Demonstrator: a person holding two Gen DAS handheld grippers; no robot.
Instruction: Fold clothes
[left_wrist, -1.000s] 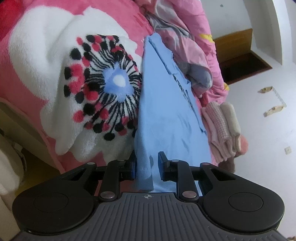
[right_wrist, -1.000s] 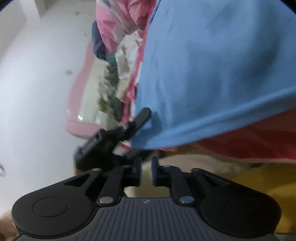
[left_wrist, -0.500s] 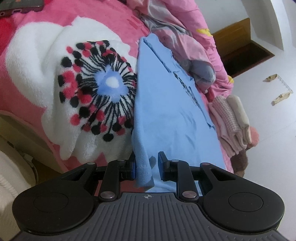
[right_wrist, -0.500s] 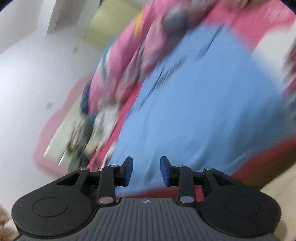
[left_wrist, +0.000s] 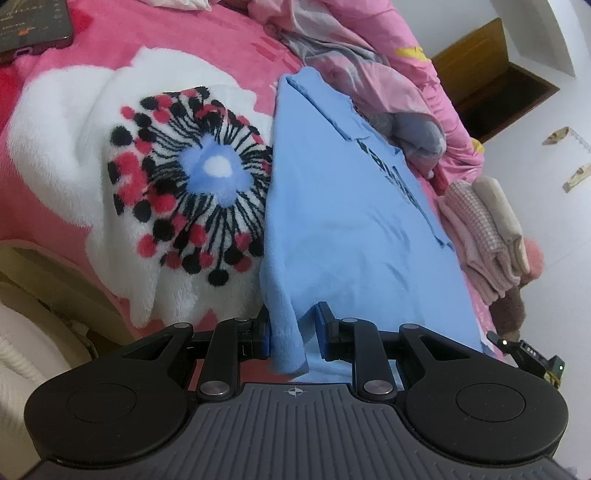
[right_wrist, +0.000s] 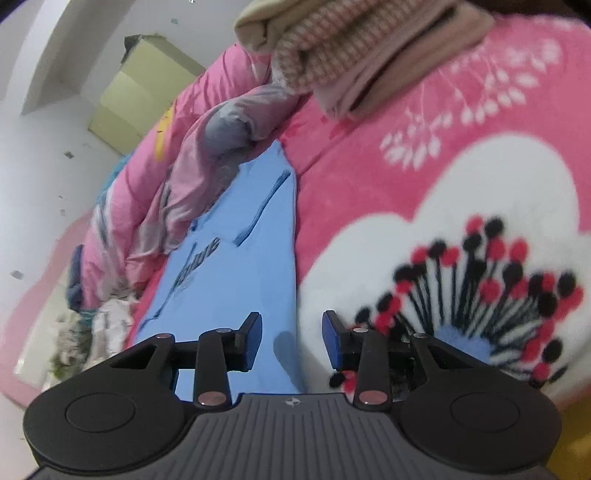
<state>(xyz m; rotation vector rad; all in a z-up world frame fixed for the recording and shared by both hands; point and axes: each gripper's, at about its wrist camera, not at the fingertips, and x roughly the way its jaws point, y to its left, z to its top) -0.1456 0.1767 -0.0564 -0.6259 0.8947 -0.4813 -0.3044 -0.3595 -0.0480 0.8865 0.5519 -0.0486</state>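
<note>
Swinging from below the bed to above it, the right gripper (right_wrist: 291, 341) now gapes empty over the blue shirt (right_wrist: 240, 280), while the left gripper (left_wrist: 293, 336) sits half-shut around a hem corner, suggesting another fold.

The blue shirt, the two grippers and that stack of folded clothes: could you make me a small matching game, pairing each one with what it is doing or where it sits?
Things:
1. blue shirt
2. left gripper
3. right gripper
4. folded clothes

States:
A. open, holding nothing
B. stacked near the bed's edge, beyond the shirt
C. spread flat on the pink flowered blanket
D. fingers on either side of a fold of blue fabric

Pairs: 1-C, 2-D, 3-A, 4-B
</note>
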